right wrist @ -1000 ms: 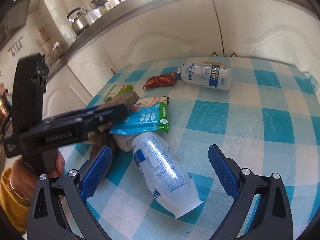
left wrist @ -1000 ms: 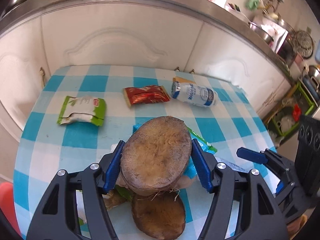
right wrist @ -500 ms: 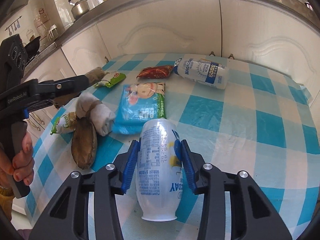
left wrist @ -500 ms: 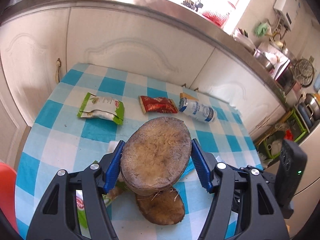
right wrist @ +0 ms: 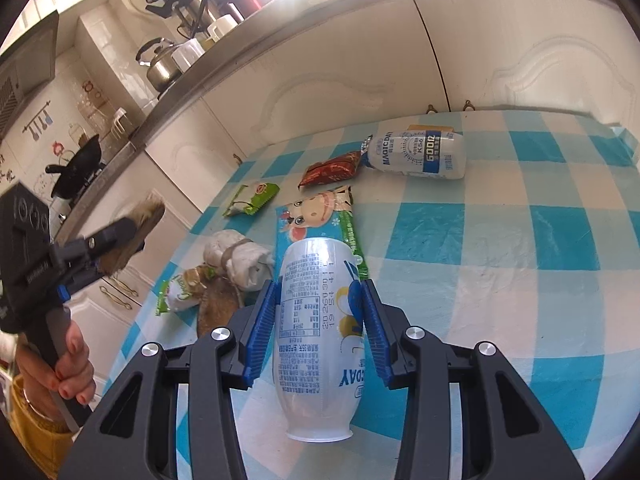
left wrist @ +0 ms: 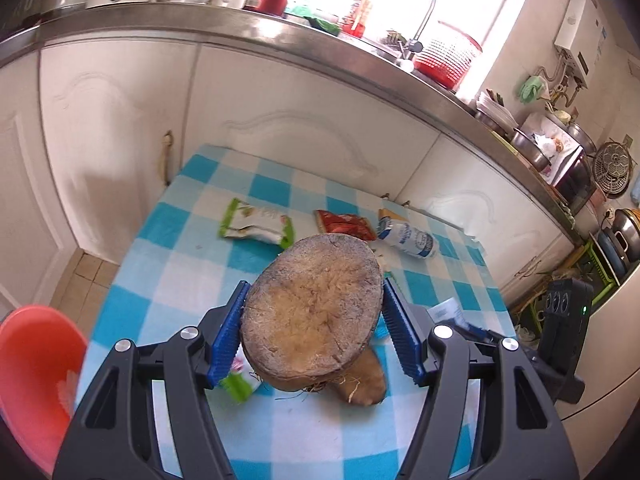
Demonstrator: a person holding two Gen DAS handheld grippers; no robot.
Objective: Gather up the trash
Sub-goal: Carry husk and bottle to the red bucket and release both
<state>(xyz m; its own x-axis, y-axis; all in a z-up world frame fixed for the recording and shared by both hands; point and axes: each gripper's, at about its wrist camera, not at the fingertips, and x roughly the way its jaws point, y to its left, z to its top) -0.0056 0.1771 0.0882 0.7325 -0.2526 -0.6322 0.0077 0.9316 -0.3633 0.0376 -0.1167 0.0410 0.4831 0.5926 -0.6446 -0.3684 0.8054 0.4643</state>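
My left gripper is shut on a brown coconut husk piece and holds it high above the checkered table. It also shows at the left of the right wrist view. My right gripper is shut on a white plastic bottle, lifted off the table. On the table lie a second husk piece, a green wrapper, a red wrapper, a second white bottle, a blue cartoon packet and a white wad.
A red basin sits low at the left, beside the table. White cabinets under a steel counter stand right behind the table. A small green packet lies near the table's left edge.
My left gripper has risen and pulled back with the husk, bringing the red basin into view. My right gripper closed on the white bottle and lifted it.
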